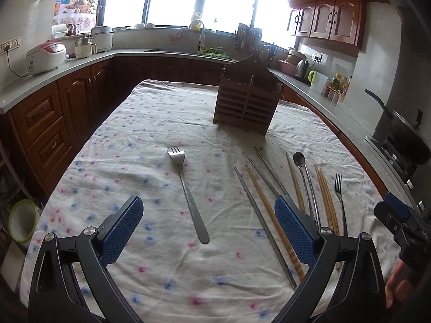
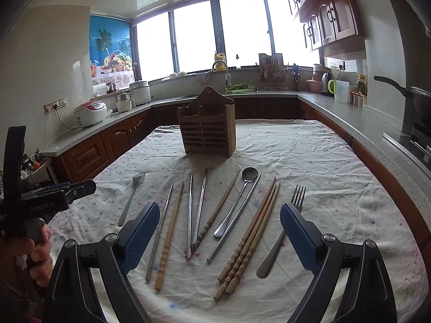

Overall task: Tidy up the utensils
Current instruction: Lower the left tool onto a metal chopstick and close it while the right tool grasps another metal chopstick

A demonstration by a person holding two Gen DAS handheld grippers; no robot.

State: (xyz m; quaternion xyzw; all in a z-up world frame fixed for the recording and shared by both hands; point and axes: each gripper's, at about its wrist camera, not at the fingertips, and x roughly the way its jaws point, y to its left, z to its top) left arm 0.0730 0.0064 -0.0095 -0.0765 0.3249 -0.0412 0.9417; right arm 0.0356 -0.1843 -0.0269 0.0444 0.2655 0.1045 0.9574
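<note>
A wooden utensil holder stands upright at the far middle of the table. A metal fork lies alone to the left. To its right lie several metal chopsticks, wooden chopsticks, a metal spoon and a second fork. My left gripper is open and empty, held above the lone fork's handle. My right gripper is open and empty, held above the row of chopsticks.
A flowered white cloth covers the table. Kitchen counters with brown cabinets surround it. A rice cooker stands on the left counter, a kettle on the right one and a wok at the far right.
</note>
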